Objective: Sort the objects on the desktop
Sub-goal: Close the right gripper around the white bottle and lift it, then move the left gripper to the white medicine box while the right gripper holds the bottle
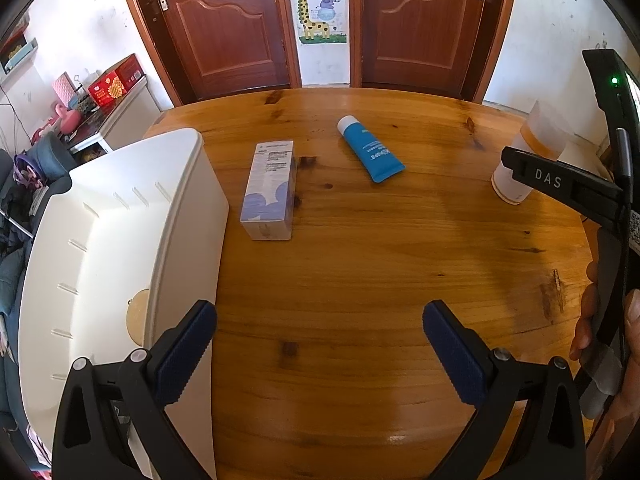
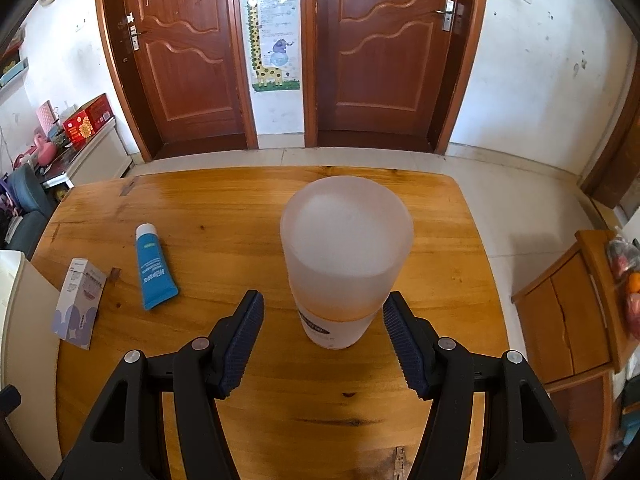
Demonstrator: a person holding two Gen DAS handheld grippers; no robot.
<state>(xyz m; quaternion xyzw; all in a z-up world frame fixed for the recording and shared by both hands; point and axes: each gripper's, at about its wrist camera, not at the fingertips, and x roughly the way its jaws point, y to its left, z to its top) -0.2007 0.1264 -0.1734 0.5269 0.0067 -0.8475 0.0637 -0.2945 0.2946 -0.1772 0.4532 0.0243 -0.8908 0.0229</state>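
A white bottle with a frosted cap and an orange band (image 2: 344, 256) stands upright on the wooden table (image 2: 280, 400). My right gripper (image 2: 324, 320) is open, one pad on each side of the bottle's lower part, neither pressing on it. In the left wrist view the same bottle (image 1: 528, 152) stands at the far right, behind one of the right gripper's fingers (image 1: 548, 178). A blue tube (image 1: 370, 148) and a white-and-lilac box (image 1: 270, 188) lie mid-table. My left gripper (image 1: 320, 348) hangs open over bare wood beside the white bin (image 1: 120, 240).
A round beige thing (image 1: 138, 316) lies inside the bin. A hand (image 1: 588, 320) grips the right tool at the edge of the left wrist view. A low wooden cabinet (image 2: 568, 320) stands right of the table; a side unit with a red box (image 1: 116, 84) at the left.
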